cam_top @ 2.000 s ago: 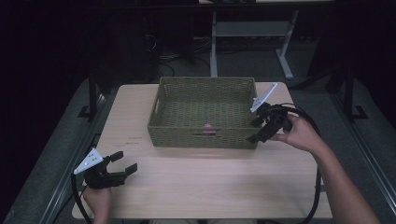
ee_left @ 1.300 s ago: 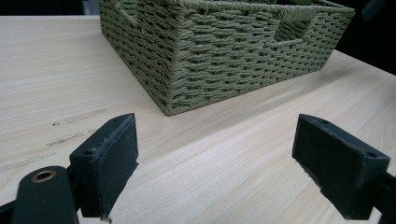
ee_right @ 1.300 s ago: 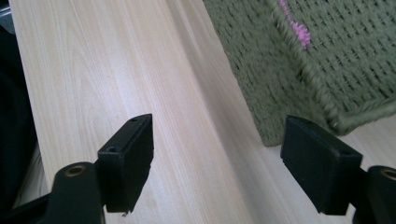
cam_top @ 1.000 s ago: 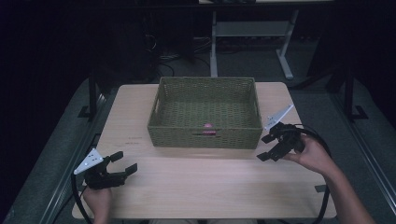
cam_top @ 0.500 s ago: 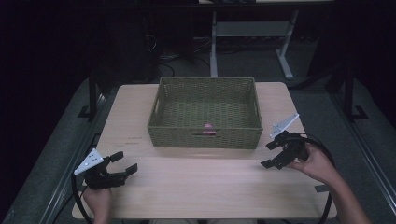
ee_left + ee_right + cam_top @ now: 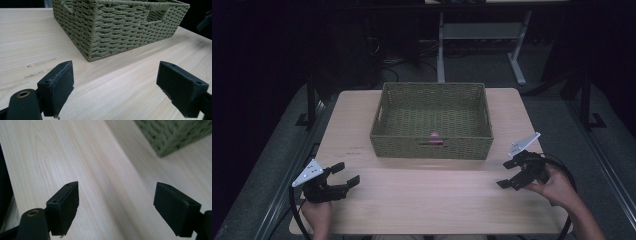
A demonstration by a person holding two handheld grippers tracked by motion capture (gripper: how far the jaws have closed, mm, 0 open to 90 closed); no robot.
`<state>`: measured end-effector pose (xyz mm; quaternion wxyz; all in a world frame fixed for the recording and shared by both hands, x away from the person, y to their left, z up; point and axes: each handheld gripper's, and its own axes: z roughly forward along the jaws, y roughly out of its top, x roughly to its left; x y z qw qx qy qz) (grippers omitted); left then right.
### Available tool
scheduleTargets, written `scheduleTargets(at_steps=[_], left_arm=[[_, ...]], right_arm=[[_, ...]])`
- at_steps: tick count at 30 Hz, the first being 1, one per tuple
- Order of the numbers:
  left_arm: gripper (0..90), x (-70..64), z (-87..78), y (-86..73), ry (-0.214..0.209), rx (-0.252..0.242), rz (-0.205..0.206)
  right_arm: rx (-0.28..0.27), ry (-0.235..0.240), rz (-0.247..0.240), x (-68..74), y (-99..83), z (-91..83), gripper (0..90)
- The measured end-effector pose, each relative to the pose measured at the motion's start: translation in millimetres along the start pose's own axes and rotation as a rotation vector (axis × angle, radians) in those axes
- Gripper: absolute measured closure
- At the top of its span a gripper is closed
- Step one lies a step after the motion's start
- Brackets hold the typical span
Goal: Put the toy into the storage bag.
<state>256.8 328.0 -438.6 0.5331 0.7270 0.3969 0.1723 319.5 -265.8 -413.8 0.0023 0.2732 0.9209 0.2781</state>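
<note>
Both tools sit at rest near the person's edge of the table (image 6: pixel 427 200), so this reads as a step just finished or a pause before the next reach, rather than work under way. The left gripper (image 6: pixel 346 176) hovers low at about 8 o'clock from the table's middle, its jaws spread wide with nothing between them; its own view looks along the bare wood toward the near corner of the basket (image 6: pixel 117 27). The right gripper (image 6: pixel 508 174) is at about 4 o'clock, held in the person's hand (image 6: pixel 559 187), and its jaws are also wide apart and empty, with pale wood beneath them and a blurred corner of the basket at the upper right of its view. The woven green basket (image 6: pixel 432 147) stands at the 12 o'clock side of the table, well apart from both grippers. Inside it, close against the near wall and a little right of centre, lies a small pink thing (image 6: pixel 434 134), too small to identify. It appears to be the item in play and looks already put away. If more work follows, either gripper would have to rise from the edge and travel toward 12 o'clock, clearing the basket's near rim before lowering its open jaws inside.
</note>
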Motion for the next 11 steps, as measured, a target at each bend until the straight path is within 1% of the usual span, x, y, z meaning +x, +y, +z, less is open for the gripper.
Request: scheduleTargets(at_steps=[1,2,3,4,5,9,11], left_arm=[[13.9,0.2,0.1,0.1,-0.001,0.0,0.002],[13.9,0.2,0.4,0.2,-0.001,0.0,0.002],[13.9,0.3,0.8,0.5,-0.003,0.0,0.001],[13.9,0.3,0.8,0.5,-0.003,0.0,0.001],[13.9,0.3,1.1,0.6,-0.003,0.0,0.0],[13.9,1.0,2.3,0.8,-0.004,0.003,0.0],[13.9,1.3,2.4,0.9,-0.001,0.003,0.0]], right_arm=[[0.0,0.0,0.0,0.0,0.0,0.0,19.4],[-0.001,-0.007,0.023,0.0,-4.6,0.7,19.4],[-0.001,-0.009,0.028,-0.2,-7.1,1.2,19.5],[-0.001,-0.009,0.028,-0.2,-7.1,1.2,19.5],[-0.007,-0.007,0.033,-0.6,-12.0,1.6,20.3],[-0.019,-0.01,0.043,-0.1,-18.5,0.9,20.3],[-0.019,-0.021,0.048,1.6,-24.4,-0.2,20.3]])
